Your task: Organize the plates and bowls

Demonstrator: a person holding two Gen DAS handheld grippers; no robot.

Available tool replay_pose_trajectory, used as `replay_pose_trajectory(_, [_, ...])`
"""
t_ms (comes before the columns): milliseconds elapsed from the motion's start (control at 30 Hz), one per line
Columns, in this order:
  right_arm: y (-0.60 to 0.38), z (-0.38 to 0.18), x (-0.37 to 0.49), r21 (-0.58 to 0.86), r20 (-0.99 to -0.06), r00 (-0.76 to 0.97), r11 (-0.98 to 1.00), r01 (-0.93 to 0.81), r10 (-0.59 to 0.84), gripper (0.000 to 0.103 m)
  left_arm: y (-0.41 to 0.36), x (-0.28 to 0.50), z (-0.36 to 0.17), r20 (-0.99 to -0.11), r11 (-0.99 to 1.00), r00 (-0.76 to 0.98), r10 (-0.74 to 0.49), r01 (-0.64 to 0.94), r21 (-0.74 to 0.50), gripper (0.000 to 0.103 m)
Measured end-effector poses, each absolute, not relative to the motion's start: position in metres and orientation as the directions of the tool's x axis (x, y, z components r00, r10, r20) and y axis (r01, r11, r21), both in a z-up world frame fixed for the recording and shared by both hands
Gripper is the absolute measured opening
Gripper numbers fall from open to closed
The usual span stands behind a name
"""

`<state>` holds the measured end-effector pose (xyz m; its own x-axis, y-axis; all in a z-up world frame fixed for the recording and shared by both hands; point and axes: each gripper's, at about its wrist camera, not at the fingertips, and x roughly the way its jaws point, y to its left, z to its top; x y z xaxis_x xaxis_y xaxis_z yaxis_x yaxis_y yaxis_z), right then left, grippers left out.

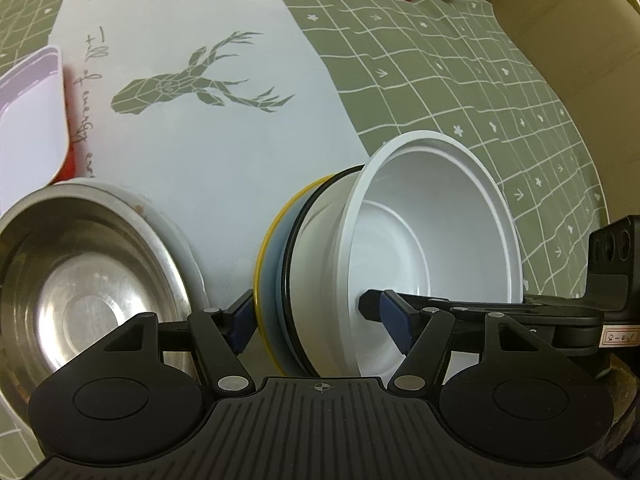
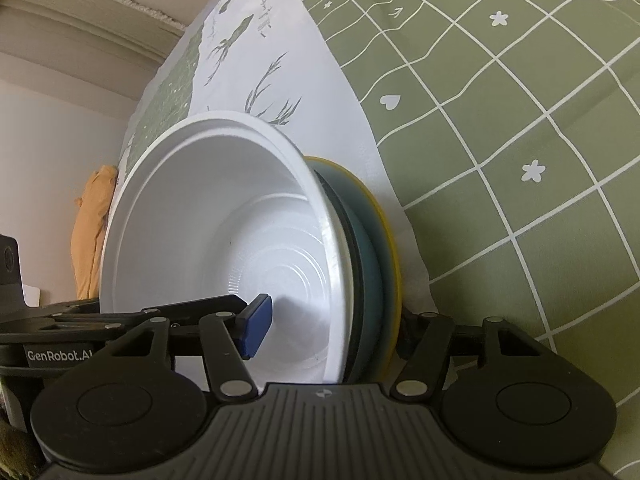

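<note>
Bare cloth (image 1: 248, 184) lies open beyond the stack (image 1: 320, 280); a steel bowl (image 1: 88, 280) crowds its left. My left gripper (image 1: 320, 326) and right gripper (image 2: 332, 320) both clamp the tilted stack, white bowl (image 2: 224, 208) included.

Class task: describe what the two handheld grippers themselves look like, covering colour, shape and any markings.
Both the left gripper and the right gripper are matte black, with ribbed bases, round side discs, silver rivets on scissor-like linkages, and blue fingertip pads. White "GenRobot.AI" lettering and a small white label appear on the neighbouring gripper's side.
</note>
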<state>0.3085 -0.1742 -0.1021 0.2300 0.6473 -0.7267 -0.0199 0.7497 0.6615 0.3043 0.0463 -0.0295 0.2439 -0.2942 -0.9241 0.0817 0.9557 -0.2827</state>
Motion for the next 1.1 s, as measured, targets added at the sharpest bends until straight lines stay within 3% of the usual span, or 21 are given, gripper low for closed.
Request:
replay_pose_trajectory(533, [-0.164,-0.095,0.31,0.602,-0.758,0.238,0.792,-0.101,0.607,0.062,0.047,0.303,-0.03,-0.922,0.956,0.254,-0.291,0.109,-0.272,0.066])
replay_pose_trajectory(1100, [-0.17,-0.099,0.316,0.623,-0.757,0.217,0.781,-0.045,0.617,0.057,0.05,0.306,-0.036,-0.917,0.944,0.226,-0.329,0.065,-0.323,0.066])
